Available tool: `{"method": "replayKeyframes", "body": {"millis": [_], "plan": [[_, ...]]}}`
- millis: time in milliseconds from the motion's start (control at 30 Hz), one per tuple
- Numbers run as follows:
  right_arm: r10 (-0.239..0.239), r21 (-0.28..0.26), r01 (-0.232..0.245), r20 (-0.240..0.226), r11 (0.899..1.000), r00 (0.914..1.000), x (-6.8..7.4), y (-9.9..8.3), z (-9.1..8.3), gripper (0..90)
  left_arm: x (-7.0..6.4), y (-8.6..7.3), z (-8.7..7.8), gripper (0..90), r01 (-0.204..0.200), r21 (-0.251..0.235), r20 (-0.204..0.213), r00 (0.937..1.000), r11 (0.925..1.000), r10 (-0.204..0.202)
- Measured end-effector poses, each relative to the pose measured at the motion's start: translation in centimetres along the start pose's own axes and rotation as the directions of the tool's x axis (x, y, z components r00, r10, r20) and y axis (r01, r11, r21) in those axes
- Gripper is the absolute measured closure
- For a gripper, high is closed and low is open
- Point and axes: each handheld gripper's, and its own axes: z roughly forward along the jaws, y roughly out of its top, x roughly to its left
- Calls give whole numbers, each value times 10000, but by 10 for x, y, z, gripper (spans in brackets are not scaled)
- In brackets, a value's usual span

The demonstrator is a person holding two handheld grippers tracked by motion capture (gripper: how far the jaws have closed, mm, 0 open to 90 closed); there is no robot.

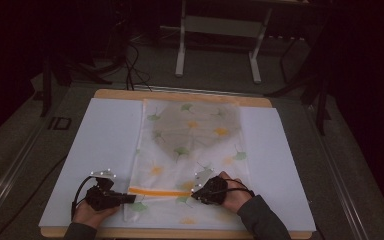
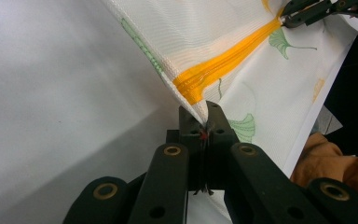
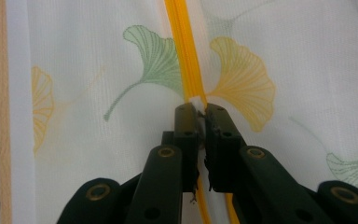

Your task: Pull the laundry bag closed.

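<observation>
On a white mat (image 1: 100, 145) lies a mesh laundry bag (image 1: 190, 150) printed with ginkgo leaves; the left gripper (image 2: 204, 122) pinches its corner by the orange zipper (image 2: 223, 63) – likely anchoring it – while the right gripper (image 3: 200, 114) clamps the white zipper pull (image 3: 196, 101), seemingly to slide it.

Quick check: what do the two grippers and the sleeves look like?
Both grippers, left and right, are black with two flat jaws, brass-ringed pivot holes and a grey three-cornered plate on top. A black cable loops from the left one. The sleeves are dark grey.
</observation>
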Motion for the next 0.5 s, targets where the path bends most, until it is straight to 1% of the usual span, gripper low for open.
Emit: {"method": "replayKeyframes", "body": {"millis": [133, 500], "plan": [[-20, 49, 19, 30, 10000, 10000, -1, -2, -2, 843, 0, 0, 0, 885, -12, 8, -11, 10000, 10000, 12], [186, 95, -187, 113, 9998, 9998, -3, -14, -8, 843, 0, 0, 0, 885, -10, 20, -32, 10000, 10000, 10]]}}
